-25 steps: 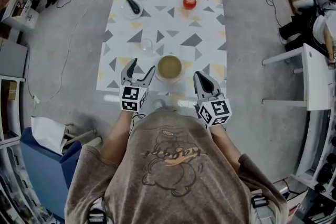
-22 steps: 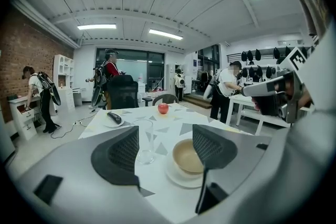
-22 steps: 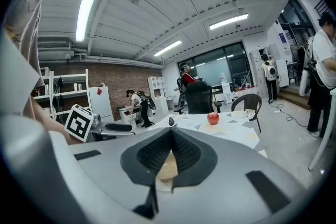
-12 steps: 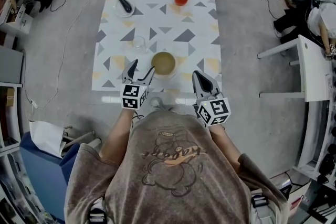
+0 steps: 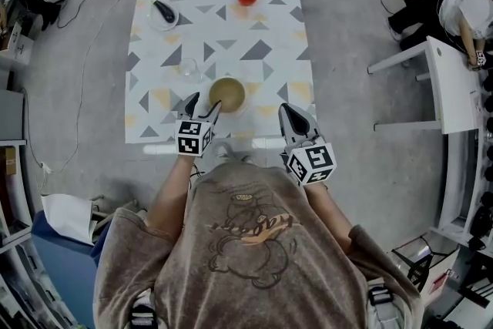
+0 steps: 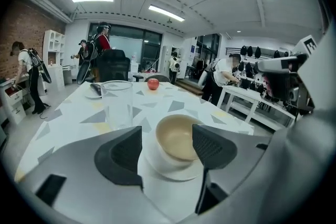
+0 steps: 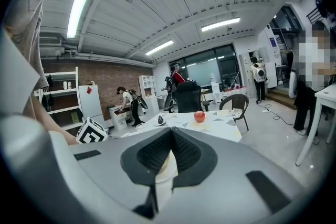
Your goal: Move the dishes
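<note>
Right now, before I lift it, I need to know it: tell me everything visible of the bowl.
The bowl is round, tan inside, pale outside, ceramic by its look, upright and seemingly empty. It stands on a white saucer near the table's front edge. The open left tool frames it, apparently without touching.

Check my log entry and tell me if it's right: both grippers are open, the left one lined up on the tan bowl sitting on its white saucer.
Not quite. Only the left gripper is open, its jaws apart and facing the tan bowl on its white saucer. The right gripper is shut, jaws together with nothing between them, as the right gripper view shows. The rest stands.
</note>
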The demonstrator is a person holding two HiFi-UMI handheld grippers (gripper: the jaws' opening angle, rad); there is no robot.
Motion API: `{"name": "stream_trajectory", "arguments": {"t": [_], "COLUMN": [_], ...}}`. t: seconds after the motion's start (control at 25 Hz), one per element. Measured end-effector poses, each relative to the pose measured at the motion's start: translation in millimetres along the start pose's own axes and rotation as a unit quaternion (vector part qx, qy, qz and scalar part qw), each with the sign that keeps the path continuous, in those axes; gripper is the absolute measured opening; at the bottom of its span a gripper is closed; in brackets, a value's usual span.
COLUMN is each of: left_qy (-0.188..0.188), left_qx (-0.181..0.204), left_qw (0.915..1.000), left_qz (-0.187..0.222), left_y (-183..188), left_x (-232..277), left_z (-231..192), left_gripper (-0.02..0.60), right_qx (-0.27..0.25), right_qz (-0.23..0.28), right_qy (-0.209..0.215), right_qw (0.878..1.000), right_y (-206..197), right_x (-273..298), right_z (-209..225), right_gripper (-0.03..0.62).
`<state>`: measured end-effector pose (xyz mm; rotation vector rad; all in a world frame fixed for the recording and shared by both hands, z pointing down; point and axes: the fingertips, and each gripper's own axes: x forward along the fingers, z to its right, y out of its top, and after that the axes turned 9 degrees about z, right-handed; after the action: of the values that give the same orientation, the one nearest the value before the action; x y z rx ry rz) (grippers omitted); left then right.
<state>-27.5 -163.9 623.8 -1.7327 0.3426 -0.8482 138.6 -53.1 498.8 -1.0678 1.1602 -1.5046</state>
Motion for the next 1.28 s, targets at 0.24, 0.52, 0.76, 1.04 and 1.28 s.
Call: {"name": "stream_trajectory", "arguments": {"t": [0.24, 0.52, 0.76, 1.04, 1.28], "left_qy": [-0.01, 0.003, 0.011, 0.024, 0.026], "left_qx": [-0.007, -0.014, -0.019, -0.015, -0.019], "left_qw": [0.9993, 0.9971, 0.9948, 0.9916, 0.9907], "left_qz": [-0.036, -0.074, -0.1, -0.126, -0.132], "left_y": [-16.8, -27.3, -32.9, -37.4, -32.0], "left_x": [16.7, 29.4, 34.3, 39.0, 41.3], "left_z": [0.3, -7.8, -10.7, -13.0, -11.7], "left_gripper": [0.284, 0.218, 0.143, 0.061, 0.043], "right_qx": [0.001, 0.005, 0.008, 0.009, 0.011], "right_qz": [-0.003, -0.006, -0.007, -0.008, -0.009], "right_qy": [-0.017, -0.032, -0.037, -0.039, -0.038], "right_qw": [1.0, 0.999, 0.999, 0.999, 0.999], "right_y": [-0.8, -2.5, -3.5, -6.2, -5.4], "right_x": [-2.4, -4.1, -4.5, -2.4, -0.3], "right_z": [10.1, 20.6, 27.0, 30.3, 32.3], "right_gripper": [-0.003, -0.003, -0.003, -0.003, -0.003]}}
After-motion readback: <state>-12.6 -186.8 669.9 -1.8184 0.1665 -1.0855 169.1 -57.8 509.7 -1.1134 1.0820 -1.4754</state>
